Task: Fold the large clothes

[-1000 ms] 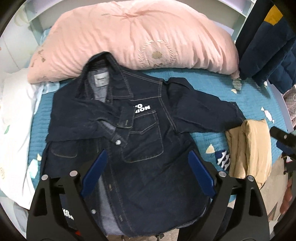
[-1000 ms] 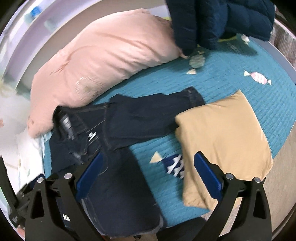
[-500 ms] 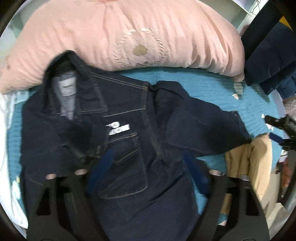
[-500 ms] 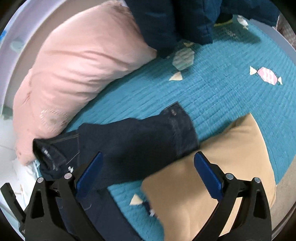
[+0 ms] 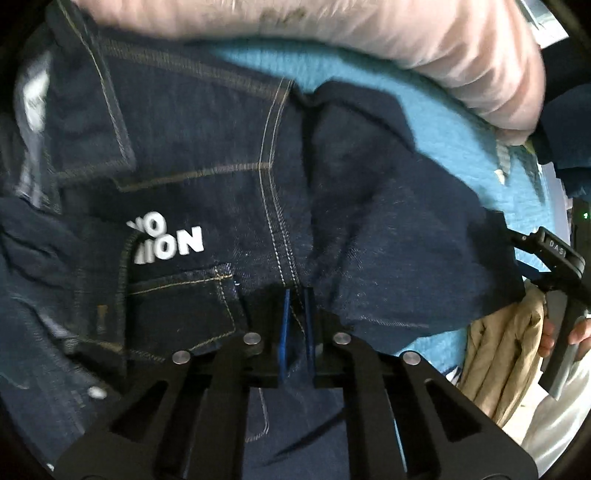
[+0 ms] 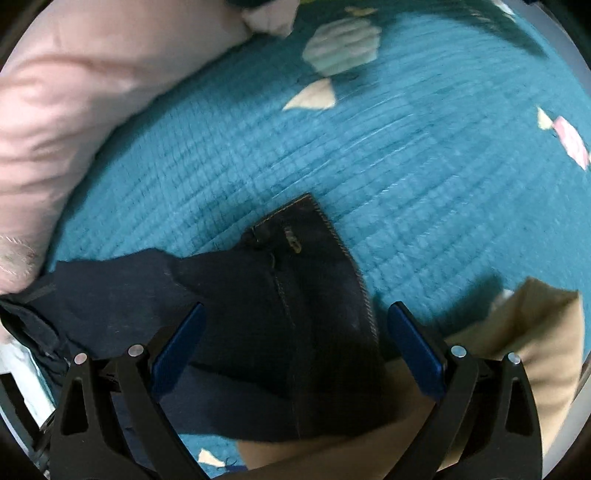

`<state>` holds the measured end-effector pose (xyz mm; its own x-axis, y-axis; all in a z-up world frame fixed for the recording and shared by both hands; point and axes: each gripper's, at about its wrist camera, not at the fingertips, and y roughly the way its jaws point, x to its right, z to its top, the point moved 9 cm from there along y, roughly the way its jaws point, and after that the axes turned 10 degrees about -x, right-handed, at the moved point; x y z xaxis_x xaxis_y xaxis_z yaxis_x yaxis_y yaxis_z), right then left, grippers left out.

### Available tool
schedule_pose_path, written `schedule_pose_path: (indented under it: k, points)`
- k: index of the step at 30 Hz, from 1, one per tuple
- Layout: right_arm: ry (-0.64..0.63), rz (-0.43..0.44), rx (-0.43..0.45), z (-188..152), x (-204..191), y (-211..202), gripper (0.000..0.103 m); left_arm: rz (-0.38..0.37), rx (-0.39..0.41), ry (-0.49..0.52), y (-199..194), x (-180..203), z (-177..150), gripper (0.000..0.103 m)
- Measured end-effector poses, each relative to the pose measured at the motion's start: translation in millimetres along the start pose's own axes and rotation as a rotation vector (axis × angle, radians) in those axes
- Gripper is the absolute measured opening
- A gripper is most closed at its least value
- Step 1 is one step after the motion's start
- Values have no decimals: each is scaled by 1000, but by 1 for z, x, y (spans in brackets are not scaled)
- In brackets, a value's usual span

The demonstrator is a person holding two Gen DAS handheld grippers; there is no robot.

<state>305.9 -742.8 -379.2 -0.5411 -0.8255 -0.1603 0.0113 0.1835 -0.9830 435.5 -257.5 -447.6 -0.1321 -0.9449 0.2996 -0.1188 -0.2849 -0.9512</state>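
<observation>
A dark denim jacket [image 5: 207, 177] lies face up on the teal bedspread [image 5: 436, 122], its white lettering to the left. My left gripper [image 5: 296, 295] is shut on a fold of the jacket at the seam where the right sleeve joins the body. The sleeve [image 5: 406, 236] runs off to the right. In the right wrist view the sleeve cuff [image 6: 306, 236] lies on the bedspread [image 6: 369, 147]. My right gripper [image 6: 295, 314] is open, its blue pads either side of the sleeve just behind the cuff.
A big pink pillow [image 5: 369, 33] lies along the head of the bed, and also shows in the right wrist view [image 6: 74, 92]. A folded tan garment [image 6: 524, 332] lies right of the sleeve. Dark padded clothing [image 5: 569, 110] hangs at the right.
Both grippers have moved forward and down to the jacket. The left gripper has gone from open to shut on the shoulder seam. The right gripper now straddles the sleeve near the cuff.
</observation>
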Motion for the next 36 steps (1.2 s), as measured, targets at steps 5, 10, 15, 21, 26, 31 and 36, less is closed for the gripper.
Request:
schedule_pose_path:
  k: [5,10,15,21,26,31,36]
  points:
    - [-25,-18,-15,-2,0,13,56,-19,-11,-35,18,-9,2,8]
    - [33,136,37,-5,-4,-12,26,-16,-9,-18,16,-10,0,8]
    - [-1,112,180,-4,-16,-60,25,8,0,-19,6,-11,-1,5]
    - [-36,71,210,-6,-19,-101,25,6,2,-35,3,-16,4,1]
    - [62,8,115,-21,11,-51,24,4,-2,-35,8,-18,4,1]
    - [83,13,129,-33,17,-51,24,9,-11,-34,9,-17,6,2]
    - [12,-14,209,-33,-8,-96,24,46,-20,-28,8,-18,14,1]
